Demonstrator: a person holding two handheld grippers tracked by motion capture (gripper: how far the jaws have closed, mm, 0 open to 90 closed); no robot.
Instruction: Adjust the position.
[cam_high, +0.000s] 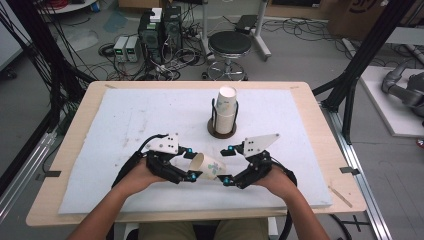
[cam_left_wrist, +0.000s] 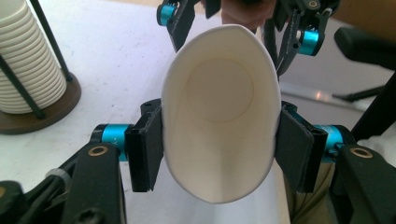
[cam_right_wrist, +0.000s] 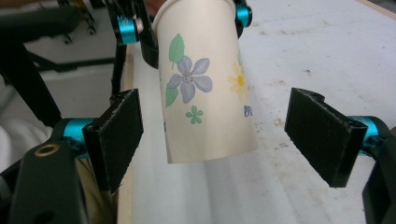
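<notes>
The left gripper (cam_high: 191, 163) is clamped on a paper cup (cam_high: 208, 166), its two black pads pressing the cup's rim end from either side so hard that the mouth, in the left gripper view, is squeezed from a circle into a tall oval (cam_left_wrist: 219, 116). The right gripper (cam_high: 228, 165) stands released: in its own view its pads sit well apart on either side of the cup's base end (cam_right_wrist: 205, 88), neither one touching the wall. The cup hangs just above the white mat (cam_high: 125, 125) near the table's front edge, between the two hands, lying roughly level with its long axis running across the table; its open mouth faces the left gripper and its closed bottom points toward the right one. Looking into the mouth, the inside is plain white and holds nothing, with the round bottom visible at the far end. The outside carries printed flowers, a blue one with green leaves and a yellow one. Farther back on the mat, past the grippers, a stack of nested cups (cam_high: 226, 107) stands upright in a wire holder on a round dark base (cam_high: 221, 131); how many cups are in it cannot be counted from the high view, and the left gripper view cuts the stack off at its edge (cam_left_wrist: 28, 60). The left pads cover part of the cup's rim.
</notes>
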